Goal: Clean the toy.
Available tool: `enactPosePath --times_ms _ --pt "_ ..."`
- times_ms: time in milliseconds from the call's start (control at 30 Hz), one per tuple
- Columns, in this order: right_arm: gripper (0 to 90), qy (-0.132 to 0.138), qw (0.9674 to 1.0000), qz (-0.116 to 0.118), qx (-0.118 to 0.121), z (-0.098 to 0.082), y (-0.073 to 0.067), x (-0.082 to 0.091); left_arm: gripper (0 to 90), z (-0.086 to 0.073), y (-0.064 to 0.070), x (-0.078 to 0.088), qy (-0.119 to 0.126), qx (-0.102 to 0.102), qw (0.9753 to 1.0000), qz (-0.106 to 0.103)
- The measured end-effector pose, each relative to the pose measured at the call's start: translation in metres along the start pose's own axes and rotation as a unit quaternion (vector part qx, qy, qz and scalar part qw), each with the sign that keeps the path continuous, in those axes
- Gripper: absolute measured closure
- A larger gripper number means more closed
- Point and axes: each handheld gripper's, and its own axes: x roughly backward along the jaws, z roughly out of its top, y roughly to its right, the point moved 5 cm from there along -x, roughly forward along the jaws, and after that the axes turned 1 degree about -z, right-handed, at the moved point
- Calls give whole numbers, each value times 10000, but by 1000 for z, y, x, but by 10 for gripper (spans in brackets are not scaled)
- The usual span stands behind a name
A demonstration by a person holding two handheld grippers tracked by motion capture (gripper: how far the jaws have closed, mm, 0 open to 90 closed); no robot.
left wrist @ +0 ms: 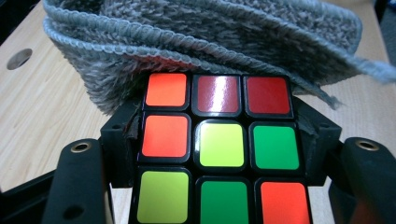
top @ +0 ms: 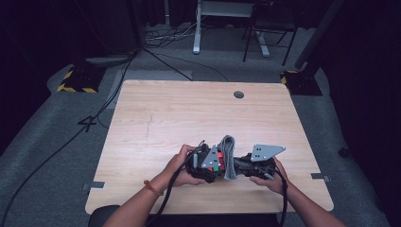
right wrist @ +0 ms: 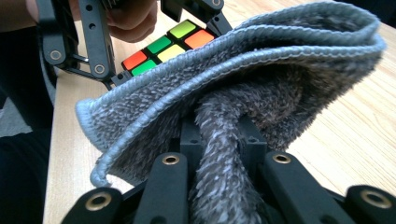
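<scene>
A scrambled puzzle cube (left wrist: 219, 149) with orange, red, yellow and green stickers sits clamped between the jaws of my left gripper (left wrist: 219, 140). In the high view the same cube (top: 216, 164) shows near the table's front edge, with the left gripper (top: 213, 163) around it. A grey terry cloth (right wrist: 243, 107) is pinched in my right gripper (right wrist: 219, 140) and lies against the cube's far side. From above the cloth (top: 229, 156) stands folded between the two grippers, and the right gripper (top: 239, 165) points left at it. The other gripper's cube (right wrist: 166, 46) peeks over the cloth.
The grippers work over the front middle of a light wooden table (top: 189, 113) with a round cable hole (top: 239, 94) near its far edge. Cables, desk legs (top: 197, 33) and yellow-black striped bases (top: 75, 82) stand on the grey floor beyond.
</scene>
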Motion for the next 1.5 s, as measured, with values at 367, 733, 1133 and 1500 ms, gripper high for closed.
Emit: enactPosePath --times_ms 367,733,1133,1500 --pt "774 58 9997 -152 159 6 0 1 331 -1 -2 -2 -39 143 9999 17" --pt "773 -638 9976 60 -273 -26 15 -23 332 10 -4 18 554 117 9984 53" --pt "772 -114 9981 487 -372 -17 7 -15 317 3 -7 14 513 258 9983 -85" --pt "773 41 9994 308 -160 -10 4 -8 310 -4 -9 7 330 380 9985 -212"
